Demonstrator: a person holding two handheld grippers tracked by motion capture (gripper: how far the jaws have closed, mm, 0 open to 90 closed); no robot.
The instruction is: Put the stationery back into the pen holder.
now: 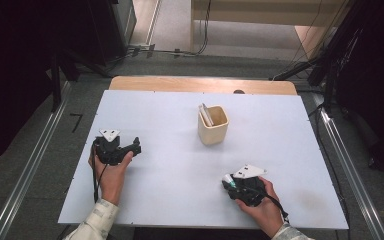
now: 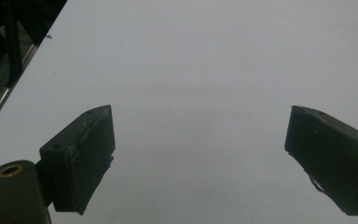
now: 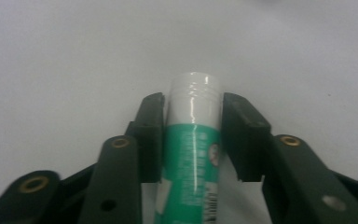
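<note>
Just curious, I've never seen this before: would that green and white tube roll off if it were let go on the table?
Probably. The tube looks round and glossy, so it may roll or slip. It seems rigid: the right hand-held gripper is shut on it without denting it.

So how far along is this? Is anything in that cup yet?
One flat pale item already leans inside the cup. The right gripper is clamped on a green and white tube, near the table's front edge. Probably the tube goes in next. The left gripper is open, holding nothing.

Green-white tube [image 3: 193,154] label print blurred; nothing legible
</note>
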